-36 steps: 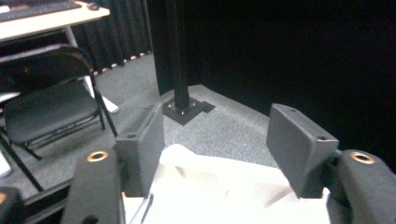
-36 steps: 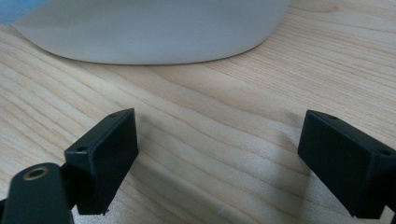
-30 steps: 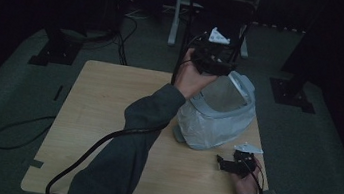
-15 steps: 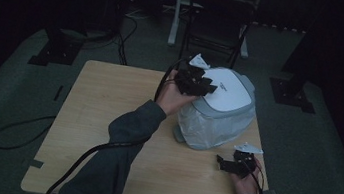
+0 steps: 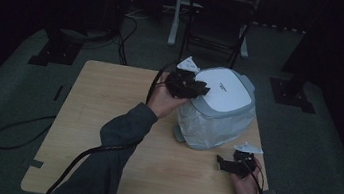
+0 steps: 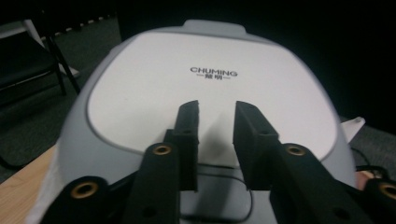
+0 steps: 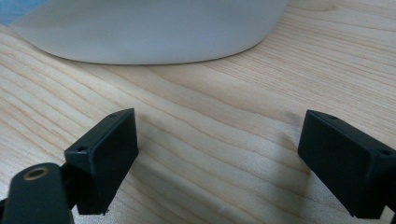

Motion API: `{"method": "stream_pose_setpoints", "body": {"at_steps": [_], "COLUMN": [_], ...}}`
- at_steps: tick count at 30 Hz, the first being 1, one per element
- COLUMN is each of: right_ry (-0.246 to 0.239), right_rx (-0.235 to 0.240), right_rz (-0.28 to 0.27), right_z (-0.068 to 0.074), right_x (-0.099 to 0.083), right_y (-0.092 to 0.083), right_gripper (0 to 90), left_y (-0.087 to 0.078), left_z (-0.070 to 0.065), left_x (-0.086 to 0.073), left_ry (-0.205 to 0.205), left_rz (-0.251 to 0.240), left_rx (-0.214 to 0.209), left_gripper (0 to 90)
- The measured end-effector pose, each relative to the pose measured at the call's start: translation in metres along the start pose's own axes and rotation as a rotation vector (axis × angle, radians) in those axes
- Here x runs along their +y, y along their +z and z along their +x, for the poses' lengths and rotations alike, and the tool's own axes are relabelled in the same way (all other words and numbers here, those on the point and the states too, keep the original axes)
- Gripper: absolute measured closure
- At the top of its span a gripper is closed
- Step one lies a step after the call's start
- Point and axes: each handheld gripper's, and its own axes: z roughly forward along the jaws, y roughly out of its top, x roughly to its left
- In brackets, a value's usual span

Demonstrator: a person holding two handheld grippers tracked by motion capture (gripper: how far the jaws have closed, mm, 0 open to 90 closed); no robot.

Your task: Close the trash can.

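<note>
Lidded white bin [image 5: 218, 110] standing at table's [image 5: 106, 118] far right; left gripper [image 5: 196, 87] poised at lid's [image 6: 210, 88] near-left edge, jaws just narrowed, nothing between; right gripper [image 5: 221, 164] resting released on the wood, near the bin's base, farther from the lid.

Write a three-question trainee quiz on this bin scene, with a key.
1. True or false: the left gripper has its jaws over the bin lid.
2. Where does the right gripper sit? A) on top of the lid B) low over the table, beside the bin's base C) off the table
3. Fill in: the bin's body is wrapped in a ___ liner.

Key: 1 true; 2 B; 3 plastic. The left jaws have just been closing, a narrow gap left, nothing between them.
</note>
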Motion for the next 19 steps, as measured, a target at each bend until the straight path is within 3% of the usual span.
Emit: {"method": "stream_pose_setpoints", "body": {"at_steps": [4,8,11,19], "right_ry": [0.000,0.001,0.001,0.001], "right_rx": [0.000,-0.001,-0.001,-0.001], "right_rz": [0.000,0.000,0.000,0.000], "right_z": [0.000,0.000,0.000,0.000], "right_x": [0.000,0.000,0.000,0.000], "right_y": [0.000,0.000,0.000,0.000], "right_gripper": [11.3,11.3,11.3,11.3], "left_y": [-0.021,-0.044,-0.061,-0.099], "left_z": [0.007,0.017,0.025,0.044], "left_x": [0.000,-0.011,-0.027,-0.079], "left_ry": [-0.009,-0.031,-0.029,-0.099], "left_rz": [-0.043,-0.064,-0.053,-0.036], "left_rx": [0.020,0.025,0.039,0.099], "left_gripper": [65.4,62.0,60.7,57.9]}}
